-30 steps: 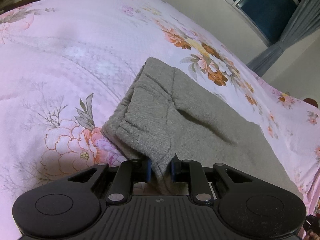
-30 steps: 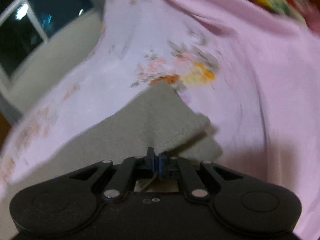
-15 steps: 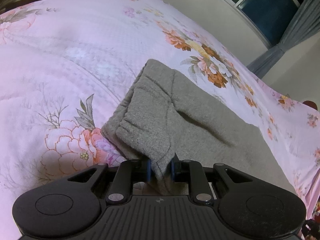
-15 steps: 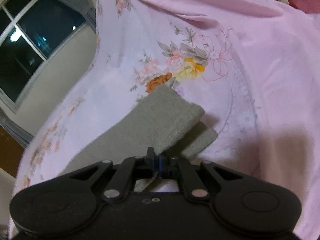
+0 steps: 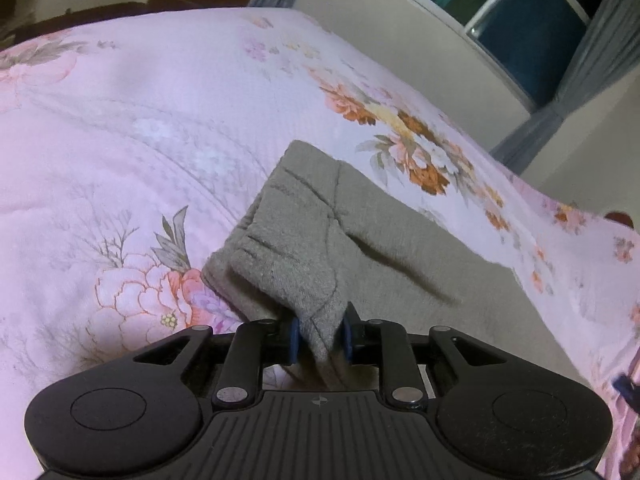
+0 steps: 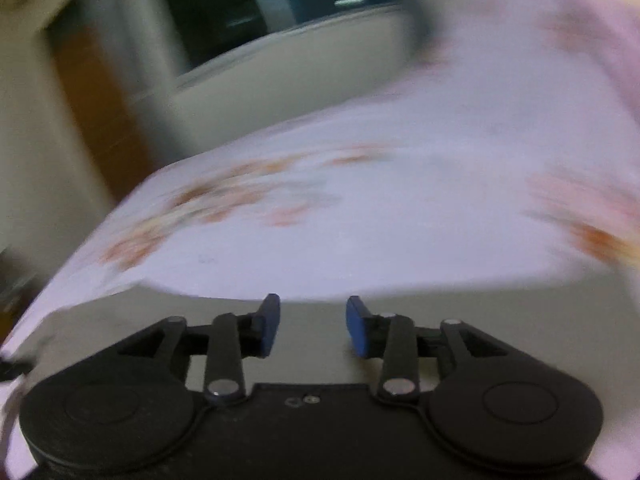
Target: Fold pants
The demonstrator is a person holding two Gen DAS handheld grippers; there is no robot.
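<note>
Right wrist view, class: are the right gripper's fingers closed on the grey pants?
No: the right gripper has its blue fingers spread apart with nothing between them, above the grey pants.

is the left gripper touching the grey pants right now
Touching. The left wrist view shows the left gripper with its blue pads pinching a raised fold of the grey pants.

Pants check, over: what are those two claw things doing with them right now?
Left gripper shut on gray pants, corner lifted off floral bedspread. Right gripper open, empty, view blurred. Nothing in the way.
</note>
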